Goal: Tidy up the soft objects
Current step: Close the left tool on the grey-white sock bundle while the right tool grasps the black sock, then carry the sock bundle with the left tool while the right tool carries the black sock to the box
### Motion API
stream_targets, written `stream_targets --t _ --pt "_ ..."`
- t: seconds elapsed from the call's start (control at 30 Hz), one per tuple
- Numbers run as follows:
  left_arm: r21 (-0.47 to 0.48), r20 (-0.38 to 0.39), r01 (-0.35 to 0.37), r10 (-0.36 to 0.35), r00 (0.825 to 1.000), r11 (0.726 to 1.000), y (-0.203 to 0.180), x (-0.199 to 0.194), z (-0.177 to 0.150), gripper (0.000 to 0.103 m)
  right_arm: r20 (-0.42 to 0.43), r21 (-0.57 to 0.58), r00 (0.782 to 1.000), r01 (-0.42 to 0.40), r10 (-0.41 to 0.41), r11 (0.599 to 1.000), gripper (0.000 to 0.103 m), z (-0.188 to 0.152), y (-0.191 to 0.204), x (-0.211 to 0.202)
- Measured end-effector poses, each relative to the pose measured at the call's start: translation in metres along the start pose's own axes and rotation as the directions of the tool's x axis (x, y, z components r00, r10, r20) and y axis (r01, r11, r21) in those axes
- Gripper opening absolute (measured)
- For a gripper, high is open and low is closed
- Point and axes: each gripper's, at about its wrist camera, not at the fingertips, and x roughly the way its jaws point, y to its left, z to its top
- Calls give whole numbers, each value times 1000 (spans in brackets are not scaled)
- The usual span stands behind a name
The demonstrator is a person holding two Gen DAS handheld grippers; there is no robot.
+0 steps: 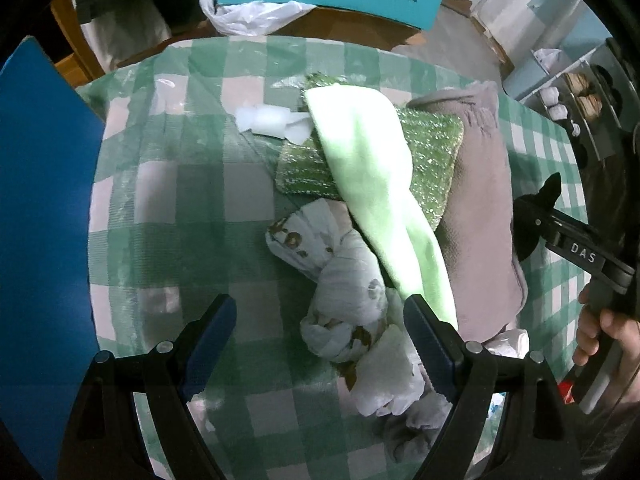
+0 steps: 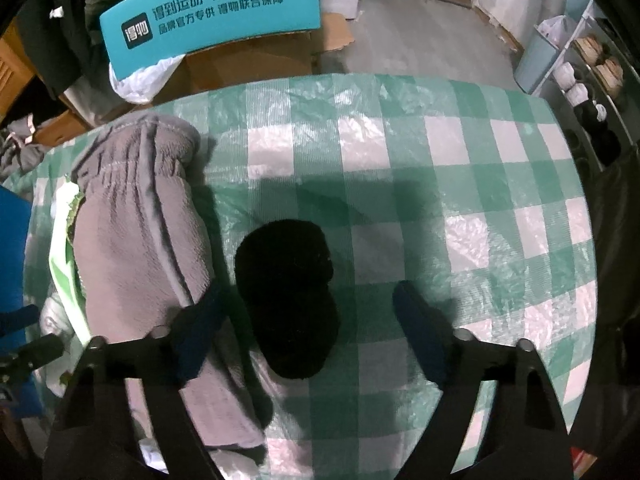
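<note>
We see the black sock [image 2: 288, 300] lying lengthwise between the right claw [image 2: 308, 336]'s spread fingers, pads not yet pressing it. Our left claw [image 1: 320, 344] gapes, holding nothing, over the patterned white cloth [image 1: 340, 292].

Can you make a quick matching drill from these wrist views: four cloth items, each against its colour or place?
Things:
1. towel
2. scouring pad
3. glove
4. sock

Descriptions:
A. black, lying between the open fingers of the right gripper
B. grey, with a gathered cuff
C. pale green, draped across the pile
D. glittery green, partly under the pale cloth

Pairs: 1-C, 2-D, 3-B, 4-A
</note>
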Motion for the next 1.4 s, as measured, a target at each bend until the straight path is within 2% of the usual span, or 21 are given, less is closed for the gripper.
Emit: stream_targets --t 0.03,0.1,0.13,0.2,0.23,0.33,0.47,0.77,1.4 --pt "6 0 0 0 1000 1000 -1 1 0 87 -1 -3 1000 -2 2 1000 77 -1 0 2" --pt "12 5 7 -7 1000 1000 -3 2 -1 81 -3 -10 1000 -3 3 1000 66 -3 0 4" --pt "14 3 13 -13 1000 1000 -4 3 -1 73 -7 -15 1000 -3 3 1000 61 -4 0 6" --pt "20 -3 23 -23 1000 1000 -6 4 -2 64 -10 -22 1000 -7 7 1000 44 -6 1 7" --pt "23 -3 27 -27 1000 999 -6 5 -3 59 -9 -25 1000 -14 14 1000 40 -6 2 7" --pt "30 1 61 -61 998 998 -8 4 -5 41 -5 -40 1000 -17 16 999 40 -7 5 5" --pt "58 39 50 -53 998 997 -11 -2 -7 34 1 -54 1000 -2 2 999 40 -8 10 -1" --pt "90 80 72 -79 994 993 -15 -22 -9 32 35 -59 999 1 1 998 40 -12 19 -24" --pt "93 206 47 -65 976 995 4 -76 -28 31 90 -123 991 -85 96 989 40 -42 61 -85"
